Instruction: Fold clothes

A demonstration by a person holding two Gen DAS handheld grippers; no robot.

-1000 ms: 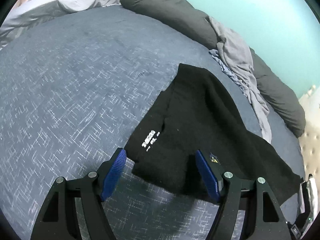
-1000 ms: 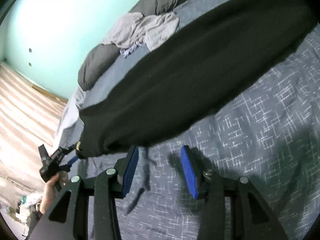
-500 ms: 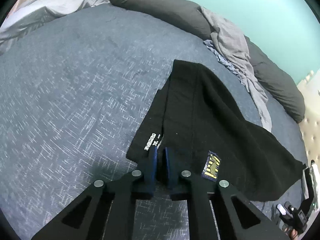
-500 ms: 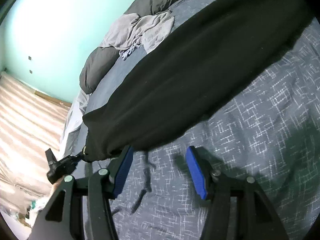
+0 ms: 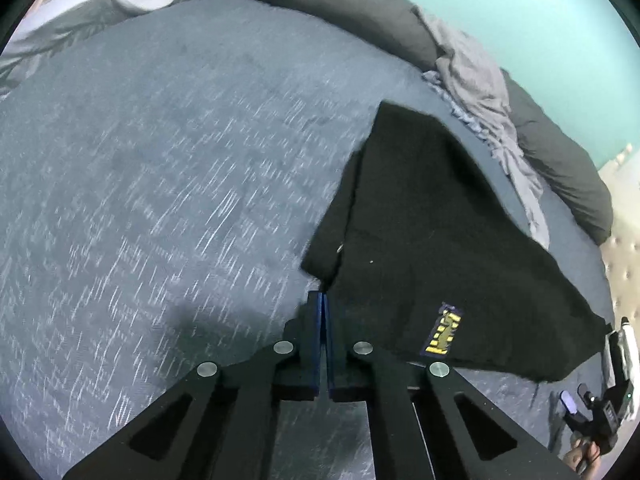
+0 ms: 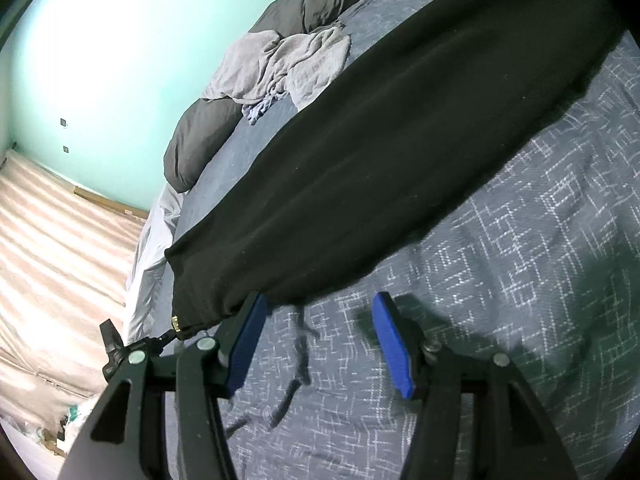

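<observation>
The black garment point(image 5: 432, 240) lies partly folded on the bed point(image 5: 160, 180), across the blue patterned bedspread, with its long axis running toward the grey pillows point(image 5: 344, 4) at the turquoise wall point(image 5: 520, 12). A yellow patch point(image 5: 444, 330) shows near its lower edge.

Left hand-held gripper point(image 5: 323, 308): jaws fully closed, blue pads together, pinching the near corner of the black garment. That corner is drawn up to the fingertips; the fabric fans out from the grip point.

Right hand-held gripper point(image 6: 318, 340): jaws apart, holding nothing. Its jaws opened a little further early in the last second, then stopped. Only bedspread and a loose dark cord point(image 6: 298, 364) lie between the pads. The left finger point(image 6: 246, 340) sits at the garment's hem; contact cannot be determined.

A crumpled grey cloth point(image 6: 280, 68) rests against the pillows, beyond the garment. Striped flooring point(image 6: 60, 260) is visible beside the bed
</observation>
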